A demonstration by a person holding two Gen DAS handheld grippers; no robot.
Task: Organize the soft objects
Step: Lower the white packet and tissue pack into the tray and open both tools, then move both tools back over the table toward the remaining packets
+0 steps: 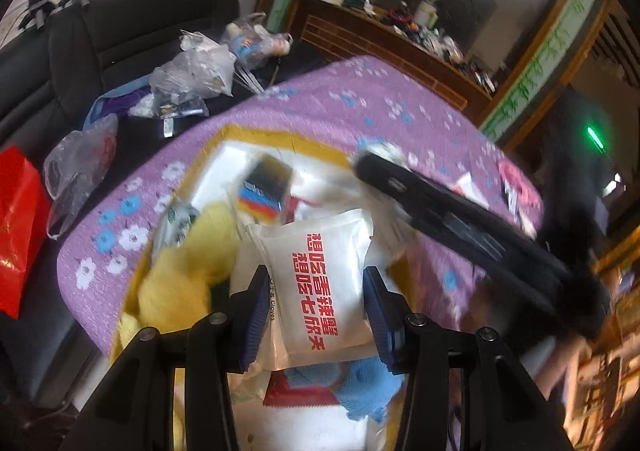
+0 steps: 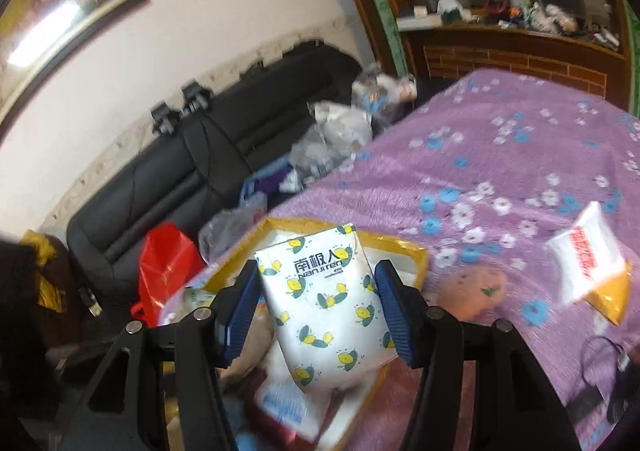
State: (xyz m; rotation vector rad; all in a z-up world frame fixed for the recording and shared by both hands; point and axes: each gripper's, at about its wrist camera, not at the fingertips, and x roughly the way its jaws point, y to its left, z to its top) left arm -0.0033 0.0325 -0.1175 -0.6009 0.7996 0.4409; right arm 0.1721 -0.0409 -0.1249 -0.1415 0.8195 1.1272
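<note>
On my left gripper (image 1: pixel 316 297) I have the white packet with red lettering (image 1: pixel 316 283) sitting between the two blue pads, its lower half down between them and its top sticking out past the fingertips; both pads press on its sides, so the fingers are at a middling width and gripping it. It hangs over the yellow-rimmed box (image 1: pixel 256 133), which sits at the near left corner of the purple flowered bedspread (image 1: pixel 340 103) and is full of soft things: a yellow fluffy cloth (image 1: pixel 180 275) at its left side, a blue cloth (image 1: pixel 368 383) right under my pads. The other gripper's black arm (image 1: pixel 460 219) crosses the right of my left view, blurred. On my right gripper (image 2: pixel 318 307) I hold the white pack printed with lemons (image 2: pixel 328 307), upright between the blue pads, which touch both its flanks, again at a middling width; its top edge rises beyond the fingertips. It is above the same box (image 2: pixel 412 251), near the left edge of the bedspread (image 2: pixel 500 139). A second white packet with red print (image 2: pixel 588 255) lies on the bedspread towards its right edge, well apart from my fingers, with a yellow pouch (image 2: pixel 612 291) touching its lower corner
</note>
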